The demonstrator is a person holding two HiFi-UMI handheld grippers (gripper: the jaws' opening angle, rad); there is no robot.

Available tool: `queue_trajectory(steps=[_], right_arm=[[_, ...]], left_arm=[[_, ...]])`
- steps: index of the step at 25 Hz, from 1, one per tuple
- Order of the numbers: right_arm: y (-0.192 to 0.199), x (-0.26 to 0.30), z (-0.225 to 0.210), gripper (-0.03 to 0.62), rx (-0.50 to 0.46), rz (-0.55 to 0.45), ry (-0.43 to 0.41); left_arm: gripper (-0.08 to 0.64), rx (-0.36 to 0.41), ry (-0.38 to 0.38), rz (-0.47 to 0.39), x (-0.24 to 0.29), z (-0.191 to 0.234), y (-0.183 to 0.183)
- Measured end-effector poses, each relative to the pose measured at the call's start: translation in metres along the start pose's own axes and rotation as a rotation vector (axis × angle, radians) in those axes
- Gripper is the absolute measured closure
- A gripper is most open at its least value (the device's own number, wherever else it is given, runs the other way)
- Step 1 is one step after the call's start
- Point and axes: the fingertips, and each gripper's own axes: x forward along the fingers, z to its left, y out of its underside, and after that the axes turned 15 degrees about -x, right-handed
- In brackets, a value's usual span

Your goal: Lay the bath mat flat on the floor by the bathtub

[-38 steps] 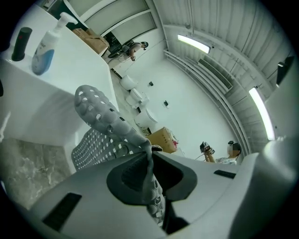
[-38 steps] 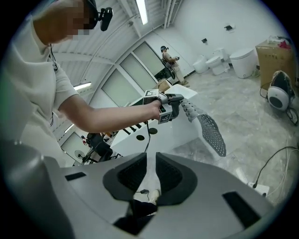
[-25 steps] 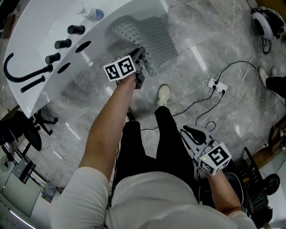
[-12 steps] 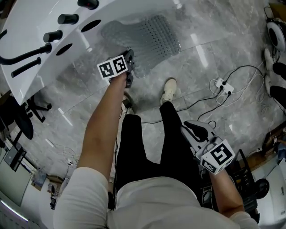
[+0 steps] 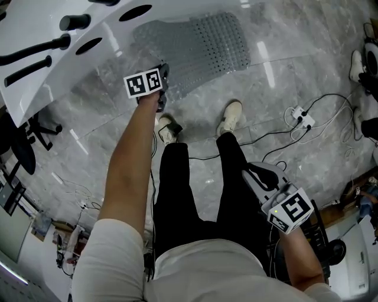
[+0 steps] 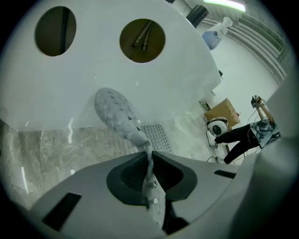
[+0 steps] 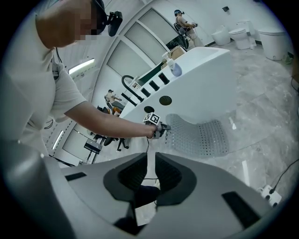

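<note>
Close to the body, on the right side: right gripper point(image 5: 255, 172), held low beside the black trousers point(image 5: 177, 194), jaws brought almost together with nothing between them.

A little further ahead, two light shoes point(image 5: 230, 116) on the grey marble floor point(image 5: 106, 135), toes toward the tub. To the right of them, a white power strip point(image 5: 299, 115) with black cables running off across the floor, well apart from the mat.

Just beyond the shoes, left gripper point(image 5: 163, 72) at the end of the stretched arm, clamped on the near edge of the bath mat point(image 5: 204, 50). Seen along its own jaws: grey mat pinched thin between the pads, then rising in a twisted fold in front of the tub wall. Most of the mat spread on the floor beside the white bathtub point(image 5: 41, 82), its left part raised against the tub side, so not fully flat.

On the tub deck, black tap handles point(image 5: 74, 22) and round holes point(image 5: 139, 12); further along, a bottle point(image 6: 216, 36). At the far left, a black office chair point(image 5: 23, 147). Far behind the tub, a cardboard box point(image 6: 222, 109) and white toilets point(image 7: 243, 36).
</note>
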Motion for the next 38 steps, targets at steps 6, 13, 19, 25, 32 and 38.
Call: queue_trajectory(steps=[6,13,19,25,32,38], right_arm=[[-0.001,0.027,0.004,0.529,-0.017,0.013,-0.015],[-0.009,0.054,0.017,0.529,-0.05,0.032,-0.032],[-0.012,0.067,0.025,0.529,-0.074,0.04,-0.029],[-0.024,0.086,0.043,0.529,-0.098,0.034,-0.026],[-0.038,0.101,0.066,0.541,-0.127,0.003,-0.015],[-0.055,0.106,0.074,0.548,-0.164,-0.02,0.024]], left_arm=[[0.511,-0.029,-0.06,0.008,0.008,0.042,0.005],[0.487,-0.028,-0.223,0.024,0.007,0.089,0.005],[0.494,0.005,-0.259,0.009,-0.009,0.107,0.0],[0.5,0.017,-0.232,-0.001,-0.025,0.113,-0.001],[0.505,0.064,-0.217,-0.005,-0.057,0.111,-0.004],[0.506,0.101,-0.186,-0.011,-0.094,0.101,-0.009]])
